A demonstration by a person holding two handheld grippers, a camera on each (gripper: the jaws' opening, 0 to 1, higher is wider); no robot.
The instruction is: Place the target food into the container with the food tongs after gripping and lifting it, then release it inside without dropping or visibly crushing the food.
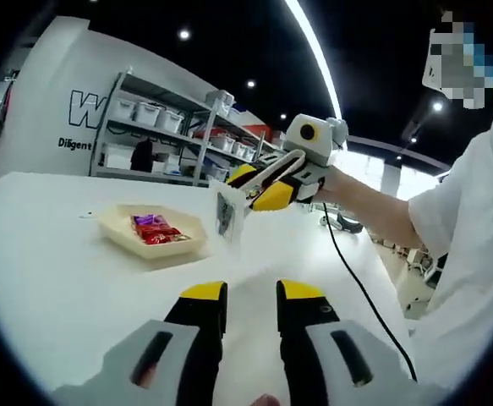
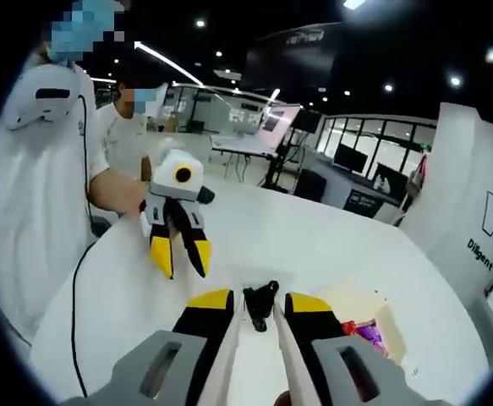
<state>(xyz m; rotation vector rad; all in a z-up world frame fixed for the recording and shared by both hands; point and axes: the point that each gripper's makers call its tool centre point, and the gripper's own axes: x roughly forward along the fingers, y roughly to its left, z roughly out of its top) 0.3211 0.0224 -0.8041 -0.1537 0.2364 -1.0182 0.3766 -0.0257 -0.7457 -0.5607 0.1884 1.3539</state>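
A cream tray [image 1: 111, 223] on the white table holds red and purple wrapped food [image 1: 155, 228]. My right gripper [image 1: 244, 190] comes in from the right, shut on pale food tongs [image 1: 227, 218] that hang just right of the tray, above the table. In the right gripper view, the tongs [image 2: 261, 306] run between my right gripper's [image 2: 259, 301] jaws, with a black piece at their far end. The tray [image 2: 383, 315] and the food [image 2: 363, 331] lie to the lower right. My left gripper [image 1: 253, 292] is open and holds nothing; it hovers over the table [image 2: 181, 258].
A person in white [image 1: 474, 254] stands by the table's right side, with a black cable [image 1: 356, 279] trailing across it. Metal shelving with bins [image 1: 157, 118] stands behind the table. Another person [image 2: 132, 127] and desks [image 2: 246, 152] are further off.
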